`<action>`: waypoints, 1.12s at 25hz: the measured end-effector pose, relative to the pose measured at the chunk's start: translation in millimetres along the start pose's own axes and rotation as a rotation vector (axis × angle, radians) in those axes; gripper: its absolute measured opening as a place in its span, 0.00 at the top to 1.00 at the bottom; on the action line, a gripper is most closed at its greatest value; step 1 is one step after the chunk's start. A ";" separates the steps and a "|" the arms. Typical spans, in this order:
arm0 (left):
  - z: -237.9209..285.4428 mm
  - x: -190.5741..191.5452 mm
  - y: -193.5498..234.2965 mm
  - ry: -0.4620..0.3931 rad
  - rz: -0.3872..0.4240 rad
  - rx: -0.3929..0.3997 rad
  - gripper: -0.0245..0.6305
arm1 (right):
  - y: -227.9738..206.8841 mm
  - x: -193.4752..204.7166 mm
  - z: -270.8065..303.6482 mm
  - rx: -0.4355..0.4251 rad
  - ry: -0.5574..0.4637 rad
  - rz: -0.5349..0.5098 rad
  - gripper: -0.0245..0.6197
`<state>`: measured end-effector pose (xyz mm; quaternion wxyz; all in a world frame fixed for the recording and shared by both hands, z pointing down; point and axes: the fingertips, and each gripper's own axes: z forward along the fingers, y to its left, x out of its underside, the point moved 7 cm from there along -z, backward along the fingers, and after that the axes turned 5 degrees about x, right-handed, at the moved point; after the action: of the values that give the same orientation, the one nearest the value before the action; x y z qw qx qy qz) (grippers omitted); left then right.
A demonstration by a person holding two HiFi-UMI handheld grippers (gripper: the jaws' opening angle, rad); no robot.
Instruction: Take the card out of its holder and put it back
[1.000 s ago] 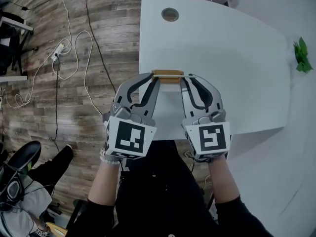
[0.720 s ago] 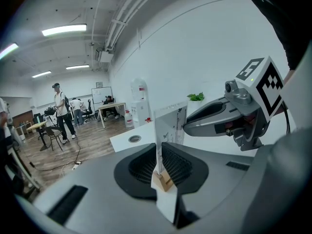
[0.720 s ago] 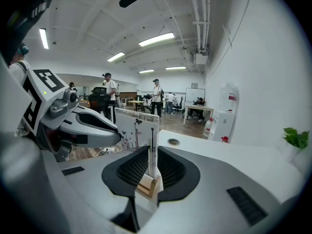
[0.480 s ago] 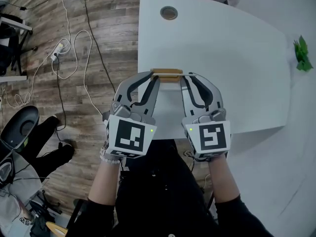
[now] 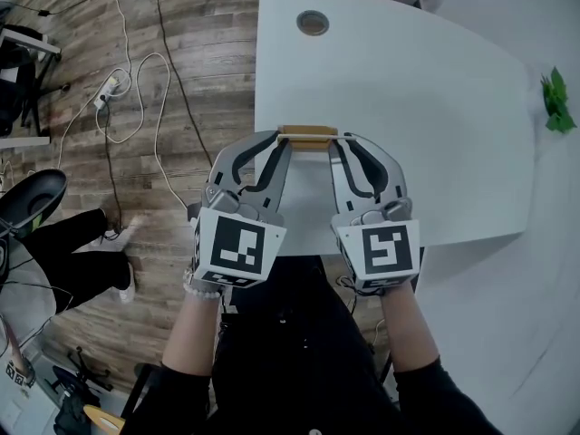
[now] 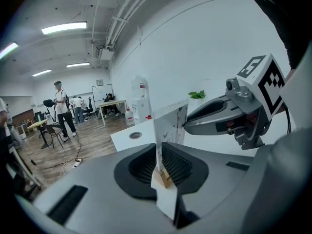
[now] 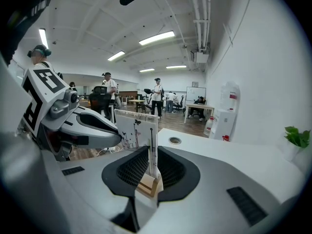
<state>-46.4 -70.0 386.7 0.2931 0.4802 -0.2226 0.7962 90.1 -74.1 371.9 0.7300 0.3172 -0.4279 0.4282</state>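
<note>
A small wooden holder (image 5: 307, 135) sits near the front edge of the white table (image 5: 408, 107), with a white printed card (image 5: 313, 140) standing upright in its slot. My left gripper (image 5: 283, 141) reaches the holder's left end and my right gripper (image 5: 337, 141) its right end. In the left gripper view the card (image 6: 170, 123) runs edge-on between the pads above the holder (image 6: 163, 178), and the jaws close on it. The right gripper view shows the same: card (image 7: 136, 128), holder (image 7: 147, 184), pads tight against the card's faces.
A round cable hole (image 5: 313, 24) lies at the table's far side and a small green plant (image 5: 553, 102) at its right edge. Cables and a power strip (image 5: 113, 89) lie on the wooden floor to the left, where a person's legs (image 5: 63, 252) stand.
Both grippers, the card and the holder have stayed put. On the floor at left, the person's legs and a chair have shifted.
</note>
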 end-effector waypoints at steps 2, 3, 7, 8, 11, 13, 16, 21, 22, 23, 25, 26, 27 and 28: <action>1.7 2.8 -0.7 0.004 -0.008 0.000 0.89 | -0.8 2.4 1.4 0.000 0.005 0.003 0.82; 2.6 3.1 -0.5 0.004 -0.010 0.001 0.89 | -1.5 3.5 2.2 0.002 0.008 0.002 0.82; 6.3 2.9 2.0 0.001 -0.010 0.004 0.89 | -4.6 6.6 5.7 0.008 0.018 -0.002 0.82; 7.2 3.3 2.5 0.002 -0.008 0.004 0.89 | -4.3 6.5 6.8 0.007 0.017 0.001 0.82; 9.3 5.1 4.2 0.006 -0.007 0.004 0.89 | -4.2 7.4 10.0 0.006 0.018 0.003 0.82; 11.0 6.6 5.8 0.008 -0.009 0.005 0.89 | -4.5 7.6 12.8 0.009 0.022 0.004 0.82; 14.1 9.9 7.7 0.016 -0.011 0.007 0.89 | -5.3 10.5 16.7 0.012 0.031 0.002 0.82; 20.1 17.2 8.1 0.031 -0.011 0.011 0.89 | -5.1 14.4 23.1 0.010 0.042 0.018 0.82; 21.5 18.4 8.0 0.034 -0.012 0.012 0.89 | -4.8 16.1 23.9 0.006 0.043 0.022 0.82; 23.0 19.5 7.9 0.037 -0.012 0.013 0.89 | -4.5 18.0 24.6 0.001 0.044 0.028 0.82; 26.0 21.2 7.8 0.043 -0.012 0.016 0.89 | -4.8 21.4 25.7 -0.004 0.051 0.039 0.82; 27.4 22.0 7.8 0.046 -0.013 0.017 0.89 | -5.2 22.7 26.3 -0.005 0.056 0.041 0.82; 28.7 22.9 7.8 0.049 -0.013 0.017 0.89 | -5.4 23.9 26.9 -0.006 0.060 0.042 0.82; 30.0 23.9 7.7 0.051 -0.014 0.017 0.89 | -5.7 25.1 27.6 -0.007 0.062 0.042 0.82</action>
<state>-41.4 -88.7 420.8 0.3001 0.4637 -0.2046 0.8081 92.2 -90.6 405.7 0.7350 0.2920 -0.4132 0.4514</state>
